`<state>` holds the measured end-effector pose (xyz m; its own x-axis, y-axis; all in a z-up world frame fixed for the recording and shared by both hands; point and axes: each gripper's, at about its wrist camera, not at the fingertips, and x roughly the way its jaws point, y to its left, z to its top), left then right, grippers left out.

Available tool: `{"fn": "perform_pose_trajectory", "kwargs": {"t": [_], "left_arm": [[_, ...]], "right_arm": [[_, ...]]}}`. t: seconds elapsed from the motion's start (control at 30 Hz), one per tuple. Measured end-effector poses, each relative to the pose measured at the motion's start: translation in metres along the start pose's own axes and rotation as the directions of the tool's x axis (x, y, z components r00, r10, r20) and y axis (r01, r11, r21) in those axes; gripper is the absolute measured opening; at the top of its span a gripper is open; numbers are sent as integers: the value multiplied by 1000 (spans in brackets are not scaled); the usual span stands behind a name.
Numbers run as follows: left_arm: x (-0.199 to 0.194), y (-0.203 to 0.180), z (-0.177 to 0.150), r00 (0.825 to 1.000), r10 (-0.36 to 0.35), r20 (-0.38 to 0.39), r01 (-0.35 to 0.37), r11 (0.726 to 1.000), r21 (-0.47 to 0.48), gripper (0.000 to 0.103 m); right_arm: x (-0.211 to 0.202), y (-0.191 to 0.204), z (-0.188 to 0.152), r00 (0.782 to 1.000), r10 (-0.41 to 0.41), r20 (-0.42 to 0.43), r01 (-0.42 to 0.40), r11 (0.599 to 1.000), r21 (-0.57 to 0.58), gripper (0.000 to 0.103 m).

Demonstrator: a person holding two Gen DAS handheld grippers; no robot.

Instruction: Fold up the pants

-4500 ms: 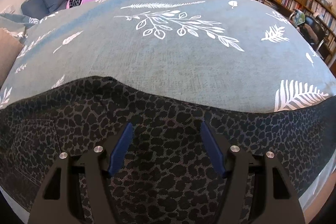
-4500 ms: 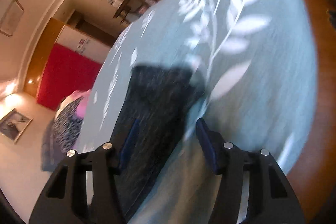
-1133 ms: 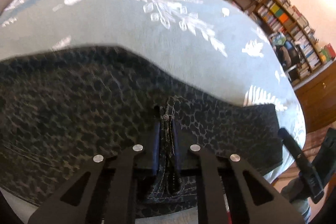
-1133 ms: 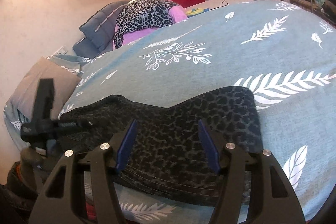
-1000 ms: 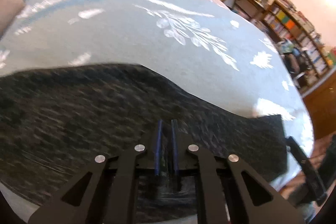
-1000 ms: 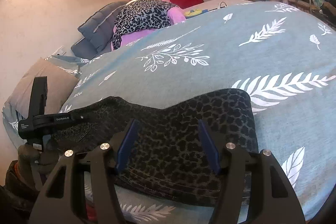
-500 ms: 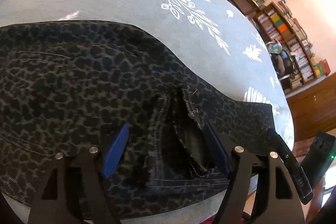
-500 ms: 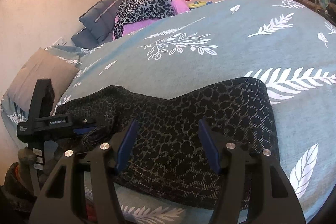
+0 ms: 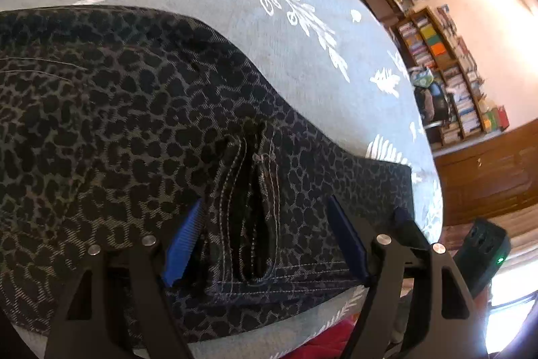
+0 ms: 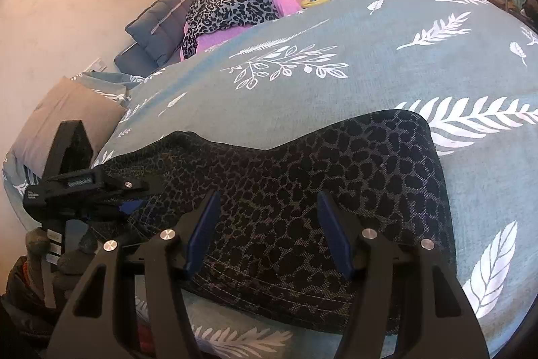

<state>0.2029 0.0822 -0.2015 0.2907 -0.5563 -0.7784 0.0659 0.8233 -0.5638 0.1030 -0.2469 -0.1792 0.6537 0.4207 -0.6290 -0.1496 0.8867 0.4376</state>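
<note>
Left claw: the left claw (image 9: 265,241) stands released, its blue pads (image 9: 183,244) spread to either side of a bunched ridge of seams (image 9: 248,207). Its jaws have just been opening, and the ridge stays between them without being pressed, so it reads as a let-go after setting that fold down.
Right claw: the right claw (image 10: 269,231) hovers with its jaws apart over the other end of the cloth, gripping nothing. It looks placed there to take the near hem next, though that is only a guess.
Seam ridge: it stands up in stitched pleats near the front hem, probably because the cloth was pinched there; it may need flattening.
Pants: the leopard-print pants (image 10: 302,177) lie flat along the near edge of the bed (image 10: 386,63), stretched sideways between the two claws, hem toward the cameras. That spread gives both ends room to be lifted over.
Bed cover: blue-grey with white leaves, bare behind the pants, leaving space for a fold away from the edge.
Farther back: a heap of leopard and pink clothes (image 10: 235,9) rests near the headboard, well apart from the work.
Progress: an early fold seems done; more remain.
</note>
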Motion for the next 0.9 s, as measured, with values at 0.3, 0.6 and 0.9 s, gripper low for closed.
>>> {"fn": "perform_pose_trajectory", "kwargs": {"t": [0.3, 0.6, 0.9], "left_arm": [[-17, -22, 8, 984, 142, 105, -152, 984, 90, 10], [3, -5, 4, 959, 266, 97, -275, 957, 95, 13], [-25, 3, -10, 929, 299, 216, -324, 942, 88, 53]], "right_arm": [[-10, 3, 3, 1000, -12, 28, 13, 1000, -7, 62], [21, -6, 1, 994, -101, -31, 100, 994, -36, 62], [32, -8, -7, 989, -147, -34, 142, 984, -111, 62]]}}
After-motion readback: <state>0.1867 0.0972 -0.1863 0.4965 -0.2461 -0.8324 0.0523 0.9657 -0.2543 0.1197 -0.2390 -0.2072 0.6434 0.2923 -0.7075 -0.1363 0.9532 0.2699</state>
